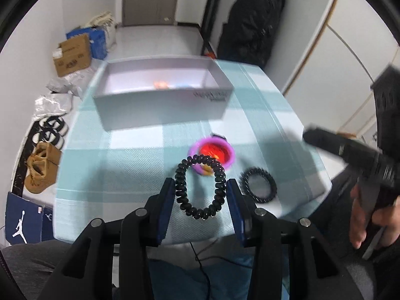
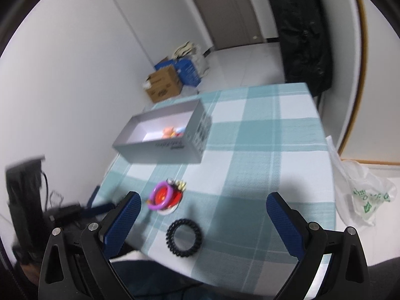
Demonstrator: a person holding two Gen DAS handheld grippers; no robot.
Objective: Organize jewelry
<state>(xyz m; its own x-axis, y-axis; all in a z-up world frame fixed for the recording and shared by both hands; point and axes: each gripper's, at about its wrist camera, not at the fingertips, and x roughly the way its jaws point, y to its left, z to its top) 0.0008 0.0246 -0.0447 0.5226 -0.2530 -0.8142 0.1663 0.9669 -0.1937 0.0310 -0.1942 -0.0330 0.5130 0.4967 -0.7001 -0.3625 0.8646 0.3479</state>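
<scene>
My left gripper (image 1: 200, 187) is shut on a black spiral hair tie (image 1: 200, 187) and holds it above the checked tablecloth. A second black spiral hair tie (image 1: 258, 186) lies on the cloth to its right; it also shows in the right wrist view (image 2: 184, 237). A purple ring over red and orange pieces (image 1: 212, 153) lies just beyond; it shows in the right wrist view too (image 2: 165, 196). A grey open box (image 1: 162, 95) with a few colourful items stands farther back, also in the right wrist view (image 2: 165, 135). My right gripper (image 2: 203, 205) is open and empty above the table's near edge.
The table (image 2: 262, 150) has a teal and white checked cloth. On the floor to the left are a cardboard box (image 1: 72, 55), shoes (image 1: 41, 167) and bags. A black bag (image 1: 252, 22) stands by the far wall. A plastic bag (image 2: 362, 197) hangs at the right.
</scene>
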